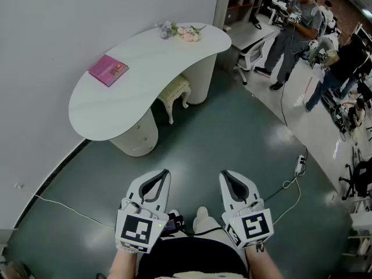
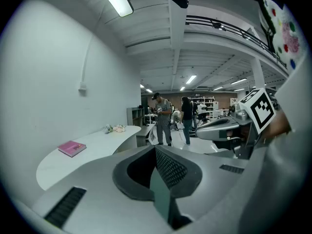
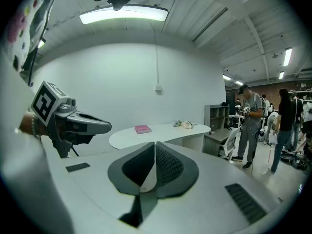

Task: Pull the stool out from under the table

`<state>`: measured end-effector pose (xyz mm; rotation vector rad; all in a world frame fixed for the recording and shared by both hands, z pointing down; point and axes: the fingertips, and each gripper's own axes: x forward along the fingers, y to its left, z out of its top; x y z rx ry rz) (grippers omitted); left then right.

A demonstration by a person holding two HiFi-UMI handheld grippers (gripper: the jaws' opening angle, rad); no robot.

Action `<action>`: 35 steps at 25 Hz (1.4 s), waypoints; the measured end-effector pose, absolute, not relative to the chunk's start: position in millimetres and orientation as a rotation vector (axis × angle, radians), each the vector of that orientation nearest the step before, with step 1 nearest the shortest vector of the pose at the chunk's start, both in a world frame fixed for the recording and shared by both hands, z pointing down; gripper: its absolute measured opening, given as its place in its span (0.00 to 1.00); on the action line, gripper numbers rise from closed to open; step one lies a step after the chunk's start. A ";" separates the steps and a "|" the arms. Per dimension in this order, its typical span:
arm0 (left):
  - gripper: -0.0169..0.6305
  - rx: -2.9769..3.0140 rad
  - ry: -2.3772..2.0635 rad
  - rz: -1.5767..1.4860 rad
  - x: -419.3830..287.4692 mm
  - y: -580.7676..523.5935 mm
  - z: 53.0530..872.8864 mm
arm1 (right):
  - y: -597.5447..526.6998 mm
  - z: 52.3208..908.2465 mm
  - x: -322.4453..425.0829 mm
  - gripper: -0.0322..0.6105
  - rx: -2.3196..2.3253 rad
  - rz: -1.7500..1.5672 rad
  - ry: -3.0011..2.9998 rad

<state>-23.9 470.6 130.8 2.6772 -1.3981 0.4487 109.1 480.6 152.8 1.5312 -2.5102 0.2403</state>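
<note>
Jaws closed L+R; stool [image 1: 174, 89] lengthwise under table [image 1: 145, 68].

Count: 1 table [image 1: 145, 68], 1 stool [image 1: 174, 92], 1 pink book [image 1: 107, 70], 1 flower bunch [image 1: 183, 32]. 2 grippers: left gripper [image 1: 163, 173], right gripper [image 1: 225, 174]. Bkgd: 1 office chair [image 1: 251, 54], 1 power strip [image 1: 300, 165], min. 2 persons: person in grey [image 1: 293, 31], person in black [image 1: 344, 60].

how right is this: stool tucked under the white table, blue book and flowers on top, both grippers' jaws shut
The book is pink, not blue; the head view shows it. The rest holds: stool tucked under the white table, flowers on top, left gripper and right gripper with jaws shut.
</note>
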 end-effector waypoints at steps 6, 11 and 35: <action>0.05 2.678 -1.407 0.456 -21.6 466.6 132.7 | 475.9 154.9 110.1 0.11 1.523 0.239 -2.520; 0.05 2.652 -1.419 0.494 -17.3 462.9 135.3 | 470.9 155.5 113.8 0.11 1.495 0.237 -2.529; 0.05 2.508 -1.545 0.629 17.6 456.0 152.5 | 456.1 174.2 162.3 0.11 1.261 0.268 -2.574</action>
